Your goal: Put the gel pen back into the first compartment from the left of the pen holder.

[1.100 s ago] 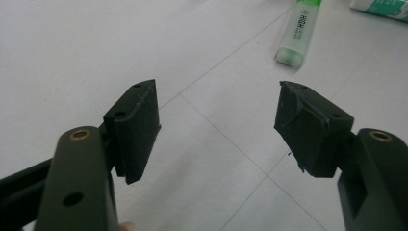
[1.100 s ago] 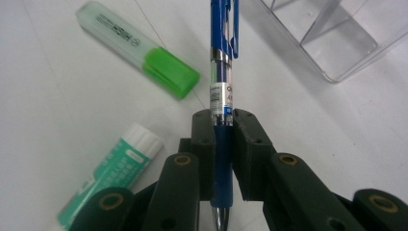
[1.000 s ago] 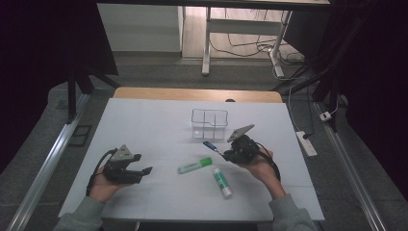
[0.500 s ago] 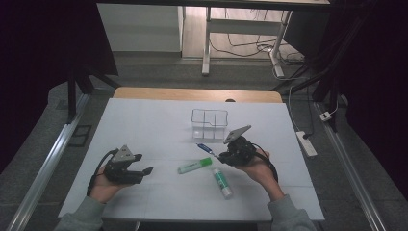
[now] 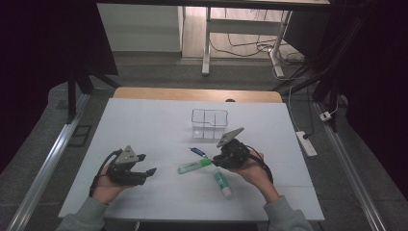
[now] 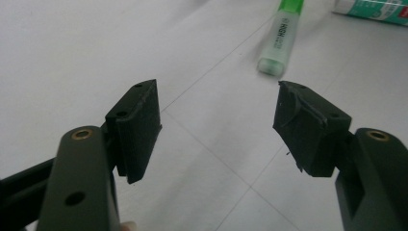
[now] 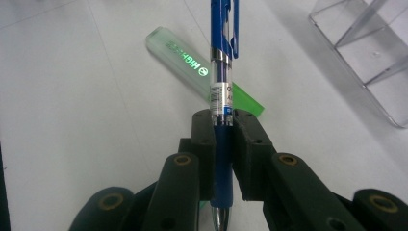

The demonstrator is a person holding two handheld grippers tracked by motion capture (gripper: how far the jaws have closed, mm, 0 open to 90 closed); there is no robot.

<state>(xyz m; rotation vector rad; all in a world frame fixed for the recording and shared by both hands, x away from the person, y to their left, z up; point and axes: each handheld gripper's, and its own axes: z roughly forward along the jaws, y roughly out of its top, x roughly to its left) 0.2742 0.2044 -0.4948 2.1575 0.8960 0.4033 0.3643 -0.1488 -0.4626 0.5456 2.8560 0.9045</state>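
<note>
Jaws of the right gripper (image 7: 222, 144) are clamped on a blue ballpoint pen (image 7: 222, 82) near its tip end, held above the green highlighter (image 5: 195, 166) near the clear divided organizer (image 5: 210, 122). Best carry it toward a compartment with the pen tipped upright (the grip looks firm), clearing the rim before letting go. The left gripper (image 6: 219, 127) rests wide open and empty, with a glue stick (image 5: 222, 182) lying nearby.

One blue pen (image 7: 222, 72), one green highlighter (image 5: 194, 166), one glue stick (image 5: 222, 183), one clear organizer (image 5: 209, 123).
</note>
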